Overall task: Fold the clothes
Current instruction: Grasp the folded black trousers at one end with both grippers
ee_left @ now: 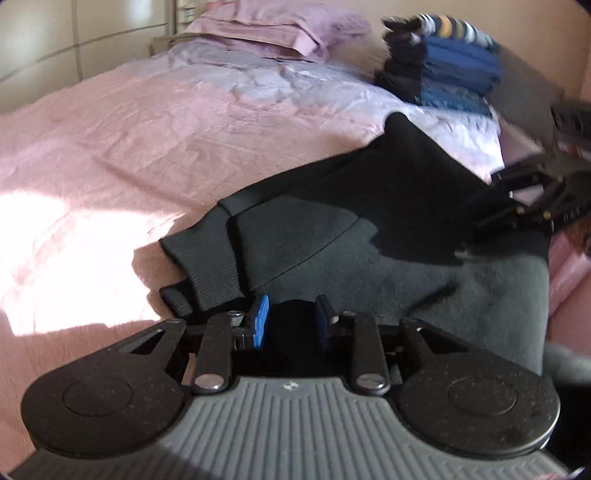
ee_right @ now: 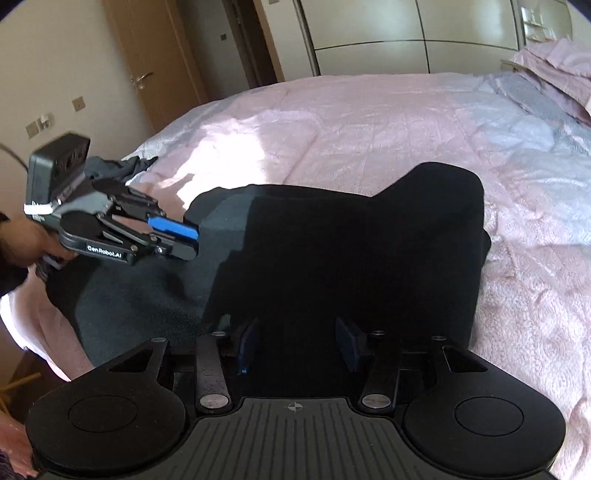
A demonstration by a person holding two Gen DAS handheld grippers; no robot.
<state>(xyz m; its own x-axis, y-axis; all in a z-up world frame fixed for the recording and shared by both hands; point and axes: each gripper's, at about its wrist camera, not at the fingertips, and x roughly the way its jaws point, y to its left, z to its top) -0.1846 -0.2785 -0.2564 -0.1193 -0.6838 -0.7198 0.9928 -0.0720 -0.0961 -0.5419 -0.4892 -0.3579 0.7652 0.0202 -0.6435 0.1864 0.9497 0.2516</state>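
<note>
Dark sweater (ee_right: 332,251) half-folded on the bed (ee_right: 369,122).
Both tongs, left (ee_left: 291,317) and right (ee_right: 299,343), spread; cloth dead ahead at twelve, right seemingly nearer.

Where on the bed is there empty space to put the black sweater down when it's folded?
The widest bare patch is the pink bedspread left of the black sweater, running up toward the purple pillows. A smaller strip lies between the sweater and the stack of folded clothes. It is crowded at that stack and at the near edge, where both tools work.
</note>
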